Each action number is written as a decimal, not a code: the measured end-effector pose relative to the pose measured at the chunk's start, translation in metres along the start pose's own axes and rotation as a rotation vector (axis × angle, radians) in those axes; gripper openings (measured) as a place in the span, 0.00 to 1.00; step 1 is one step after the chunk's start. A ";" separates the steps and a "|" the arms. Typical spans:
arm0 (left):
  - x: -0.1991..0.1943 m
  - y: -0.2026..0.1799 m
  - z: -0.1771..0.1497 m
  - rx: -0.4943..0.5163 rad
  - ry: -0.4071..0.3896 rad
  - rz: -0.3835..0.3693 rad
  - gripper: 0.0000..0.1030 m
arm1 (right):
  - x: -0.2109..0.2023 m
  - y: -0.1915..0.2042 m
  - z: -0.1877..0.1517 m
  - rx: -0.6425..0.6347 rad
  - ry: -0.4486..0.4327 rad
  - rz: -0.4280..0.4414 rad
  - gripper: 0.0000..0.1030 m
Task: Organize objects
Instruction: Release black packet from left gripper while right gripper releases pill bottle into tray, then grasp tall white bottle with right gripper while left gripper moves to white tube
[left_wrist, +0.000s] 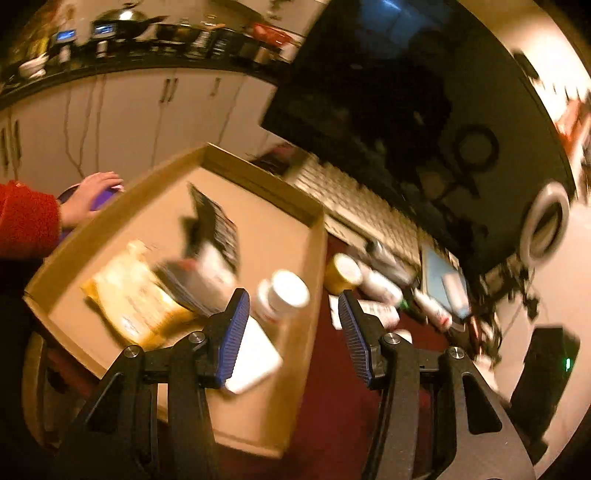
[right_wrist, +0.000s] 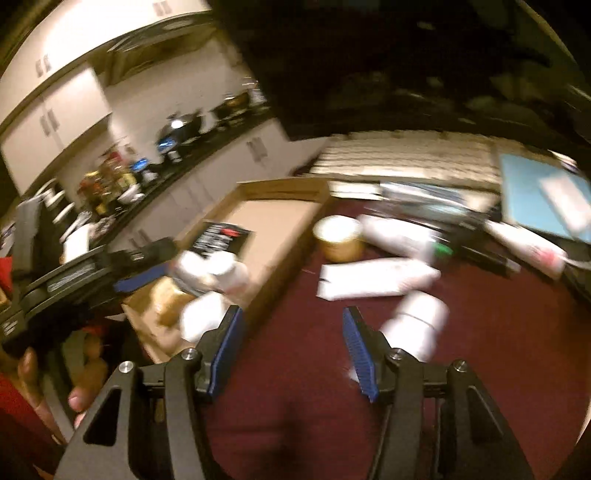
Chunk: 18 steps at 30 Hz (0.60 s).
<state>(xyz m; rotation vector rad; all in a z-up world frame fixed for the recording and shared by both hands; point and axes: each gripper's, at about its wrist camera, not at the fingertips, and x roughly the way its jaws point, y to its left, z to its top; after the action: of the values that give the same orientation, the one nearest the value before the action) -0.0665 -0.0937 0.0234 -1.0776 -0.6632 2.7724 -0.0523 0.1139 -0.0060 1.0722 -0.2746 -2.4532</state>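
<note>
The task looks partly done: the box (left_wrist: 258, 184) already holds a yellow packet (left_wrist: 133, 291), a dark card (left_wrist: 218, 221) and a white bottle (left_wrist: 284, 295). More bottles (right_wrist: 376, 277) and a gold jar (right_wrist: 338, 236) lie on the red cloth (right_wrist: 314, 387) at the box's three o'clock — still unsorted. The left gripper (left_wrist: 291, 328) and the right gripper (right_wrist: 291, 343) both gape wide, empty.

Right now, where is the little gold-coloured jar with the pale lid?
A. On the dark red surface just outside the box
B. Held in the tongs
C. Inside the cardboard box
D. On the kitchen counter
A: the gold jar stands on the dark red surface beside the cardboard box wall, clear of both tongs.
</note>
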 end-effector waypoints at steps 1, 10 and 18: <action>0.004 -0.007 -0.004 0.018 0.016 -0.004 0.49 | -0.002 -0.010 -0.002 0.023 0.005 -0.026 0.54; 0.011 -0.029 -0.015 0.065 0.051 -0.010 0.49 | 0.021 -0.039 -0.003 0.139 0.082 -0.093 0.54; 0.020 -0.048 -0.016 0.134 0.086 0.005 0.49 | 0.028 -0.040 -0.011 0.116 0.090 -0.128 0.41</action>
<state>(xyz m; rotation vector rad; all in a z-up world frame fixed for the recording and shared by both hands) -0.0742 -0.0401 0.0211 -1.1636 -0.4580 2.7121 -0.0737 0.1356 -0.0457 1.2824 -0.3331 -2.5189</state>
